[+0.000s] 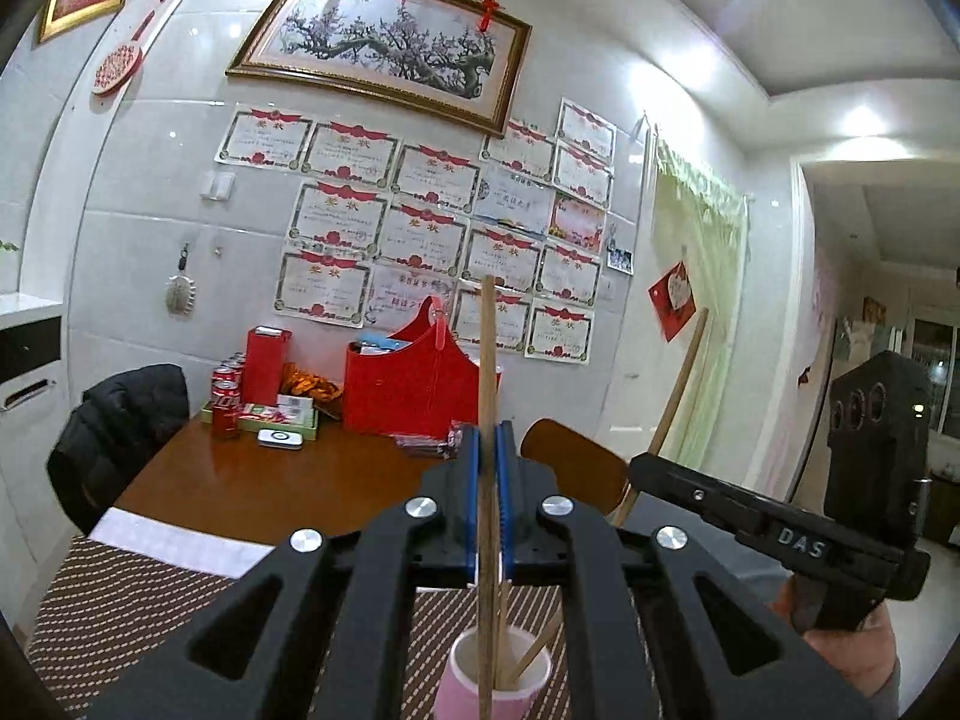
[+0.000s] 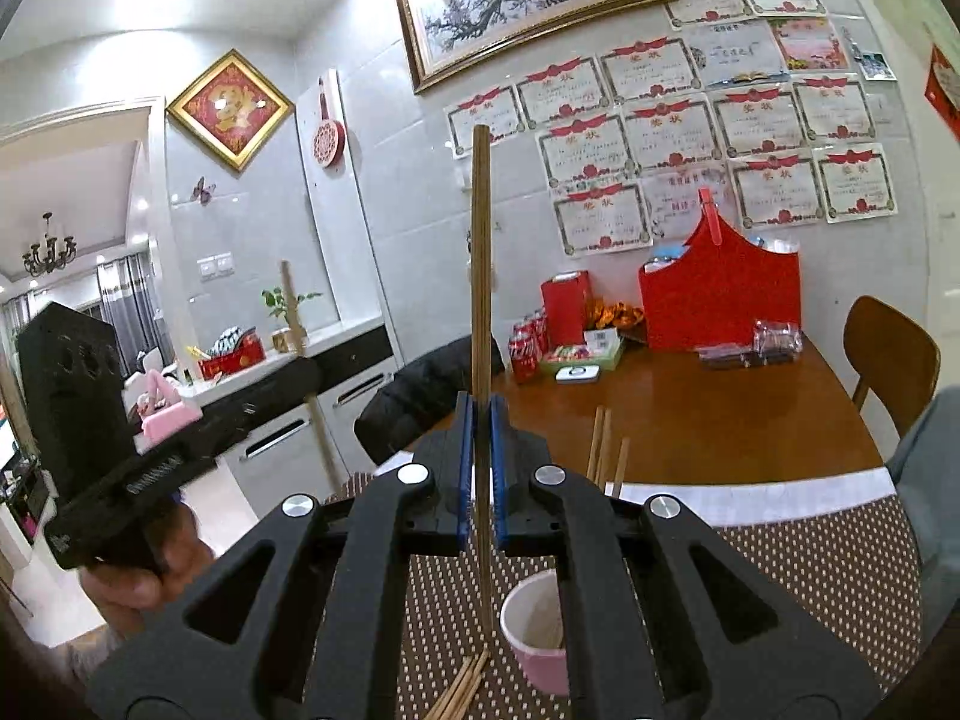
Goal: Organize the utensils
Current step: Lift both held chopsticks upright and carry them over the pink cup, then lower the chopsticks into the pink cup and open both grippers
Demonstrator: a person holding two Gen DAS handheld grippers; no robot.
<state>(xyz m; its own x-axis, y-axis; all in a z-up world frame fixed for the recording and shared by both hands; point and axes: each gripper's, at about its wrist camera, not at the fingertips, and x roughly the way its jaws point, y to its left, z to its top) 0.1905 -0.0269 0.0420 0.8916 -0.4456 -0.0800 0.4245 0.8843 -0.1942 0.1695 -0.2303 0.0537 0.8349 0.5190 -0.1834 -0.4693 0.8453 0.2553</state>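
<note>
Blue-padded black jaws on my left gripper [image 1: 487, 498] are pinched tight on a long brown wooden chopstick [image 1: 487, 360], standing upright, its lower end down inside the pink plastic cup with the white inner wall [image 1: 528, 669] right below the tool. A couple more sticks already lean in that cup. My right gripper [image 2: 480, 474] is just as tightly clamped on a second brown wooden chopstick [image 2: 480, 276], also upright, but its tip hangs just to the left of the cup's rim over the brown dotted placemat [image 2: 810, 558], not inside. Loose chopsticks [image 2: 462, 690] lie on the mat below the tool, and a few more [image 2: 606, 444] rest ahead of it at the mat's far edge.

I read this as the loading step: sticks going into the cup, one per hand. Next, I'd say, the left one needs only a release; the right one needs shifting rightward over the opening first, kept vertical so it clears the rim, then letting go.
</note>
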